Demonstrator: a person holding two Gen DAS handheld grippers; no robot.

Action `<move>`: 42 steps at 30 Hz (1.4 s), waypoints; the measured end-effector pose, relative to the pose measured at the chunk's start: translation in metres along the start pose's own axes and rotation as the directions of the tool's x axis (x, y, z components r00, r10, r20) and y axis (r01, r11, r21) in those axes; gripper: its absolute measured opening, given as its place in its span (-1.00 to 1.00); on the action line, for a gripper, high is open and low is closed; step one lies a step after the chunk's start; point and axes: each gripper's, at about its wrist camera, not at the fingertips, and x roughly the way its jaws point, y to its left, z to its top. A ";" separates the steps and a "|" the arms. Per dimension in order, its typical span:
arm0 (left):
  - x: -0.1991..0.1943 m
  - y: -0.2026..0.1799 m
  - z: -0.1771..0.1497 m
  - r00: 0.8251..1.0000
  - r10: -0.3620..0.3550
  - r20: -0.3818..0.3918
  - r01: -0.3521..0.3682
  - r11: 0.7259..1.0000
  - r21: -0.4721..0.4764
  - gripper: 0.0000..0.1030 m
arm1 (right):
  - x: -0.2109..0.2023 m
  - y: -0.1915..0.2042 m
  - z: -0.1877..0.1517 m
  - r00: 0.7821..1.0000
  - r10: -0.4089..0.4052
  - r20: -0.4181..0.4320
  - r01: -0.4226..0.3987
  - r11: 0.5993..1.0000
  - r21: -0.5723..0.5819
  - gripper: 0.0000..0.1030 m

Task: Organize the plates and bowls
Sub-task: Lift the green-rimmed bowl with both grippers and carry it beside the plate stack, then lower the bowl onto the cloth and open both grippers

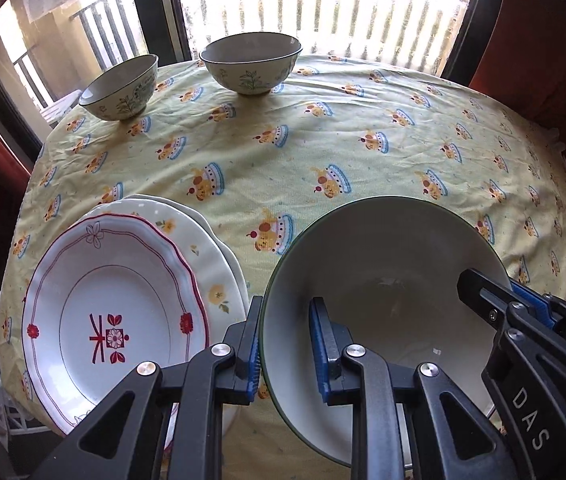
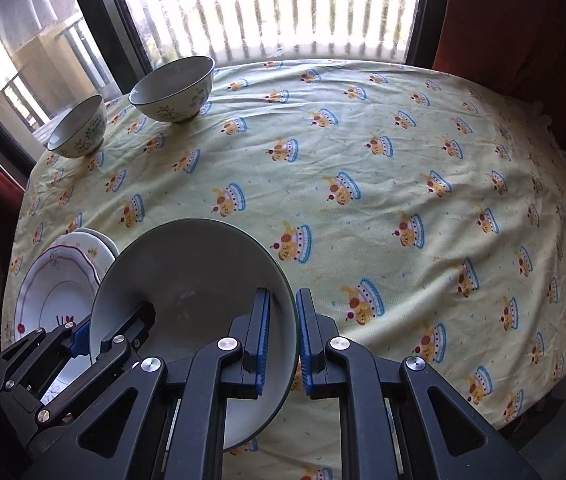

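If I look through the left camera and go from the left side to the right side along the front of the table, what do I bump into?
Plate stack → left gripper, one finger on each side of the big bowl's rim → big bowl → right gripper on the bowl's far rim.

My left gripper [image 1: 285, 344] hides the near rim of the large bowl [image 1: 383, 256], and the picture's bottom edge cuts it off. The red-patterned plate [image 1: 115, 312] covers most of the plates beneath; how many, I can't tell. Beyond the window [image 2: 267, 4], glare washes everything out.
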 end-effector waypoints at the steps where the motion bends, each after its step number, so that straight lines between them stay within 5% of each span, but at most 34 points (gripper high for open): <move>1: 0.002 -0.002 -0.003 1.000 0.003 -0.005 -0.003 1.000 -0.007 -0.62 | 0.002 -0.004 -0.002 1.000 0.003 -0.005 -0.003 1.000 -0.007 -0.68; 18: 0.007 -0.022 -0.024 0.997 0.076 -0.017 -0.076 0.997 -0.030 -0.62 | 0.019 -0.022 -0.018 0.998 0.039 -0.050 -0.043 0.995 -0.088 -0.68; 22: 0.006 -0.029 -0.028 0.999 0.029 -0.023 -0.029 1.000 0.002 -0.16 | 0.019 -0.024 -0.021 0.998 0.038 -0.046 -0.042 0.995 -0.094 -0.68; 25: 0.005 -0.031 -0.028 1.000 0.006 -0.028 -0.006 1.000 0.010 0.00 | 0.019 -0.025 -0.022 0.998 0.038 -0.053 -0.043 0.994 -0.099 -0.67; 27: 0.004 -0.031 -0.028 0.999 0.015 -0.032 -0.015 1.000 0.008 0.11 | 0.021 -0.026 -0.021 0.996 0.050 -0.072 -0.058 0.993 -0.104 -0.58; 30: 0.001 -0.024 -0.025 0.999 0.036 -0.035 -0.036 0.999 -0.017 0.25 | 0.024 -0.028 -0.019 0.994 0.066 -0.092 -0.074 0.993 -0.092 -0.13; 32: -0.004 -0.021 -0.022 0.999 0.030 -0.014 -0.030 0.999 -0.023 0.42 | 0.021 -0.031 -0.016 0.993 0.079 -0.091 -0.086 0.993 -0.079 0.48; 33: -0.007 -0.021 -0.020 0.999 0.033 -0.003 -0.033 0.999 -0.016 0.48 | 0.018 -0.031 -0.015 0.994 0.080 -0.077 -0.086 0.994 -0.074 0.55; 42: -0.007 0.005 -0.002 1.000 -0.004 0.006 0.004 1.000 -0.012 0.60 | 0.004 -0.014 0.001 0.997 0.069 -0.036 -0.072 0.994 -0.078 0.61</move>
